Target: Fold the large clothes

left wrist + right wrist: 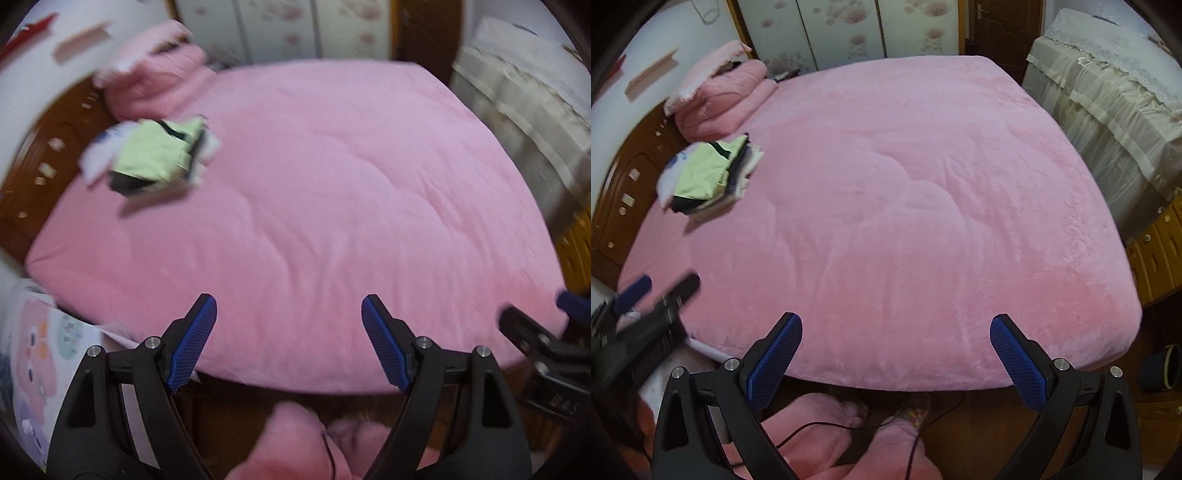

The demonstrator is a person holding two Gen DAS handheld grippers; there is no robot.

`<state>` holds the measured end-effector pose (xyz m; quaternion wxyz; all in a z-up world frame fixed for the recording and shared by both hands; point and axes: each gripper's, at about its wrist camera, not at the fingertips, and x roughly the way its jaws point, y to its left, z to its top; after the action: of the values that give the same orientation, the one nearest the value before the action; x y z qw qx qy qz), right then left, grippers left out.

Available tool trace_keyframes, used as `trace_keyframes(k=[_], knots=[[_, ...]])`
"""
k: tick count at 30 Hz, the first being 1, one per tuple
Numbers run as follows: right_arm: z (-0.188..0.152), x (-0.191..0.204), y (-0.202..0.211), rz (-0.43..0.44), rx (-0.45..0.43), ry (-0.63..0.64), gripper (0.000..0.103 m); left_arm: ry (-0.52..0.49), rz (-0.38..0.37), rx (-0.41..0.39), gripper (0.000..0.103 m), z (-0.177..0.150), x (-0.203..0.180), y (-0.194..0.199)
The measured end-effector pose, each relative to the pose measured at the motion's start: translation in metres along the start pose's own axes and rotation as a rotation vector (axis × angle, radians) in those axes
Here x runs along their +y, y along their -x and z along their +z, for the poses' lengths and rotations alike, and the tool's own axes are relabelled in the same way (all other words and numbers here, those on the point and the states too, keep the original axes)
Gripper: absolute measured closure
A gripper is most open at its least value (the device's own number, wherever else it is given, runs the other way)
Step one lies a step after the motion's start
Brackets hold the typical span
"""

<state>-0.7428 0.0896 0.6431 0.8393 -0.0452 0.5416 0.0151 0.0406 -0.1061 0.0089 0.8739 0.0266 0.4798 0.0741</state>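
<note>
A stack of folded clothes (709, 177), pale green on top with white and dark layers beneath (edges blurred), sits at the pink bed's (923, 203) far left near the pillows. My left tongs (289, 339) and right tongs (895, 360) gape wide, empty.

Bed (923, 206) layout, seen from its near edge

Stack of folded clothes (709, 177) on bed, far left; rolled quilt (727, 99) behind it by headboard (624, 192); draped furniture (1108, 122) to bed's right; wardrobe doors (846, 29) beyond.
</note>
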Motion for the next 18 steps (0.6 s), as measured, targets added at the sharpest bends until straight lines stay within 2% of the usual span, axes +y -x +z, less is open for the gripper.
trace_keyframes(k=[5, 9, 14, 18], knots=[[0.0, 0.011, -0.006, 0.025, 0.005, 0.064, 0.0, -0.006, -0.014, -0.013, 0.021, -0.002, -0.001, 0.005], [-0.002, 0.014, -0.005, 0.031, -0.003, 0.075, 0.0, 0.026, -0.048, 0.011, 0.017, -0.005, 0.004, -0.002], [-0.005, 0.014, -0.01, 0.026, 0.01, 0.071, 0.0, 0.061, -0.057, 0.044, 0.0, -0.007, 0.004, -0.011], [-0.005, 0.014, -0.011, 0.018, 0.009, 0.054, 0.0, 0.066, -0.084, 0.038, 0.001, -0.008, 0.002, -0.011]])
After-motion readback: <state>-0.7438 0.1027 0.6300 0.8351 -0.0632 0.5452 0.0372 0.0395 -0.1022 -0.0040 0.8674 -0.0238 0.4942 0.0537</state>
